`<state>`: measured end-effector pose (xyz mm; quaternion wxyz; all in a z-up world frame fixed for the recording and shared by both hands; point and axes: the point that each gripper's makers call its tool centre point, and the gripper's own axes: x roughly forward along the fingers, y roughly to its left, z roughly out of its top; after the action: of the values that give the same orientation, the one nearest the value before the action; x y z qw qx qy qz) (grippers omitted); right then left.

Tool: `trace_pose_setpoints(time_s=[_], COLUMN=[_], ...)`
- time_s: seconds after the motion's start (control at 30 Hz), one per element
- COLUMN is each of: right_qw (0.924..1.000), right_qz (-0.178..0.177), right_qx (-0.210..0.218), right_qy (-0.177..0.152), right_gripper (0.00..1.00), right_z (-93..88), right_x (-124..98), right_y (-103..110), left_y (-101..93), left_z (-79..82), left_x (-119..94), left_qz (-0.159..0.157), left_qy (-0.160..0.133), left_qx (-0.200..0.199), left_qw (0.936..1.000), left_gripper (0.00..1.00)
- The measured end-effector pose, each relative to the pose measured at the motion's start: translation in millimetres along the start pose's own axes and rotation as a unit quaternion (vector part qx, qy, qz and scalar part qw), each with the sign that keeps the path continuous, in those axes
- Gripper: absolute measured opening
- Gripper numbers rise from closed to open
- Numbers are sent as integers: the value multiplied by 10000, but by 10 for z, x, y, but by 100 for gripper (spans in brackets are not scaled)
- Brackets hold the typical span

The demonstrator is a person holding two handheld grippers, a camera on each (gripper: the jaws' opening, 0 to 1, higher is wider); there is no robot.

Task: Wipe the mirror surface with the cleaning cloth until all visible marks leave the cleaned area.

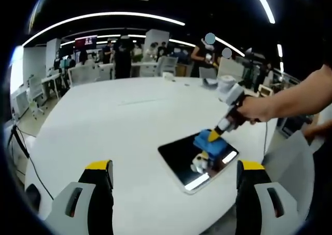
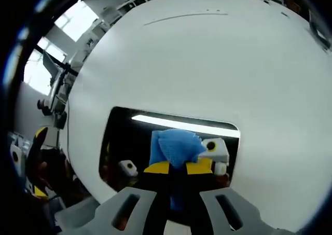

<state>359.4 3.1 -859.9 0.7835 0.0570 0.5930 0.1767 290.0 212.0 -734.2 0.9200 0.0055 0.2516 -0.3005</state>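
Note:
A dark rectangular mirror [image 1: 182,160] [image 2: 129,136] lies flat on the white table [image 1: 124,121] [image 2: 207,64]. A blue cleaning cloth [image 1: 213,143] [image 2: 175,148] is pressed onto the mirror's glass. My right gripper [image 2: 177,168] [image 1: 213,136] is shut on the cloth, its yellow-tipped jaws pinching the cloth's near edge; in the left gripper view a hand holds it from the right. My left gripper [image 1: 174,175] hovers open, short of the mirror's near edge, with nothing between its fingers [image 1: 97,185]. The mirror reflects ceiling lights and the gripper.
The white table is large and curves away on all sides. Chairs [image 1: 83,74], desks and standing people [image 1: 123,56] fill the room behind it. A white object [image 1: 226,82] sits at the table's far right edge. A cable [image 1: 23,152] hangs off the table's left side.

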Motion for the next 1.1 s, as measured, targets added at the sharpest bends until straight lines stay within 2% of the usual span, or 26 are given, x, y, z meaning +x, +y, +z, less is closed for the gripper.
trace_pose_setpoints(time_s=[0.73, 1.1], right_qw=[10000, 9998], right_qz=[2, -25], right_qx=[76, 208], right_qy=[15, -50], right_gripper=[4, 4], right_z=[-304, -461], right_x=[-110, -149], right_y=[114, 160], left_y=[-75, -49], left_z=[-32, 47], left_x=[-19, -43], left_qz=[-147, -248], left_qy=[48, -29], left_qx=[152, 195], left_qw=[9998, 9995], left_gripper=[99, 99])
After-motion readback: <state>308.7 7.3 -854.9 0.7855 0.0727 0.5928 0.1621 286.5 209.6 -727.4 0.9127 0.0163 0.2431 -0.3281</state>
